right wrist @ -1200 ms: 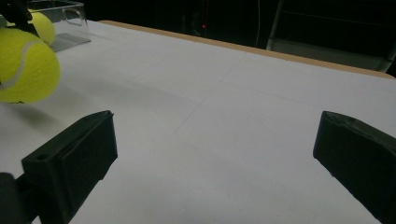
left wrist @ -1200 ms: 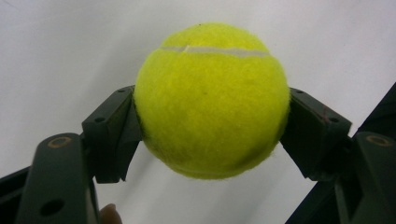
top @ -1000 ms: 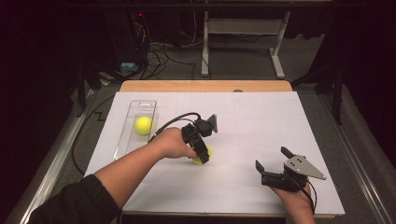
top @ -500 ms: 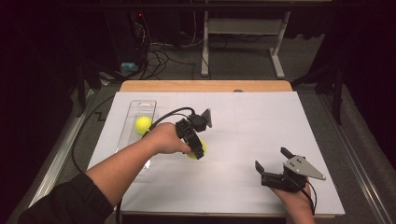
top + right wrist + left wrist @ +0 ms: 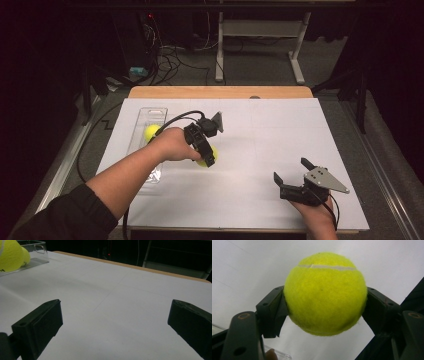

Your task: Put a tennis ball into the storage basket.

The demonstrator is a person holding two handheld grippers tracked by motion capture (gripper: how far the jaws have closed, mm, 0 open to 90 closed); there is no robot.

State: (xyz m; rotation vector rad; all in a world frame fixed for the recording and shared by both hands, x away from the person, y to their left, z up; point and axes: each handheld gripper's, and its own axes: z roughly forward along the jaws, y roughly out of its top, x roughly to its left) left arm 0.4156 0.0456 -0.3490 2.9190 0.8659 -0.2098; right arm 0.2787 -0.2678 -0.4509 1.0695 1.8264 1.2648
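Forearm angled inward, left hand-held gripper (image 5: 209, 159) clamping tennis ball (image 5: 325, 293), apparently off table.

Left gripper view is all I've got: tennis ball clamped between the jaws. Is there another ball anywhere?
Observer: Yes, a second tennis ball lies in a clear tray at the table's left side, seen from the high view.
Operator: Where's my held ball relative to that tray?
Observer: The held tennis ball in the left gripper is to the right of the tray, over the white table cover.
Operator: And the right gripper?
Observer: The right gripper is near the table's front right, jaws wide apart with nothing between them.
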